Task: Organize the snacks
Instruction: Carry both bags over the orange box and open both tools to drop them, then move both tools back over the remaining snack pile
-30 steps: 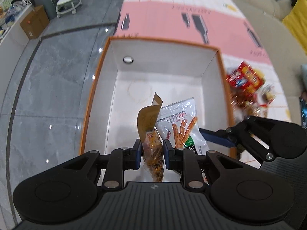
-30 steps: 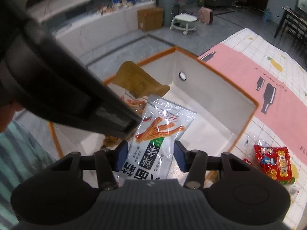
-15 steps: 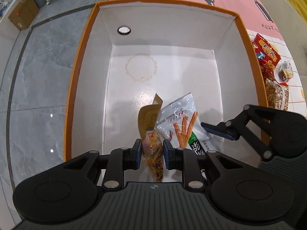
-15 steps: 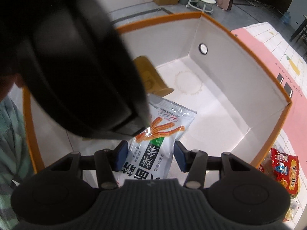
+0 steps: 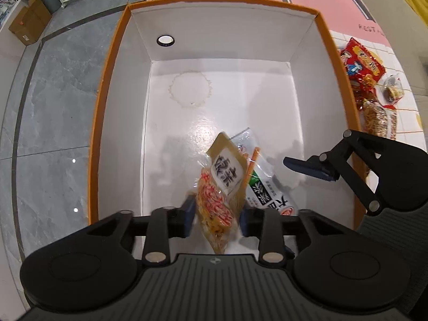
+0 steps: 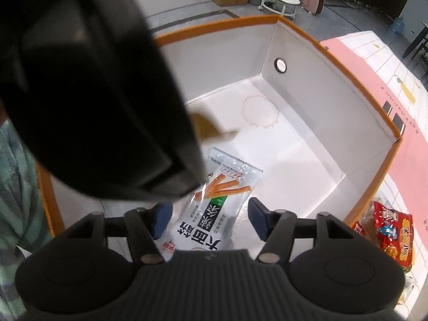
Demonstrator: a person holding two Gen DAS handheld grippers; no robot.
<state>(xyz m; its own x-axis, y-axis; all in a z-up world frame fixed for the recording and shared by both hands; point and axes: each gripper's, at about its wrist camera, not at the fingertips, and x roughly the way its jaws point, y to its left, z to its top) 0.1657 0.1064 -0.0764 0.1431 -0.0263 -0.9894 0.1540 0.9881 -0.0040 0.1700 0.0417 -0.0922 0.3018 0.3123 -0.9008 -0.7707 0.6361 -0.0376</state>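
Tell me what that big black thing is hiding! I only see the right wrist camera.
Observer: That is the other tool. In the left wrist view, a brown-topped snack packet stands between the left tongs, which are opening.
Operator: Is it near anything?
Observer: It leans over the white packet and covers part of it.
Operator: What's still waiting outside?
Observer: Past the red bag, a small clear packet lies outside the box.
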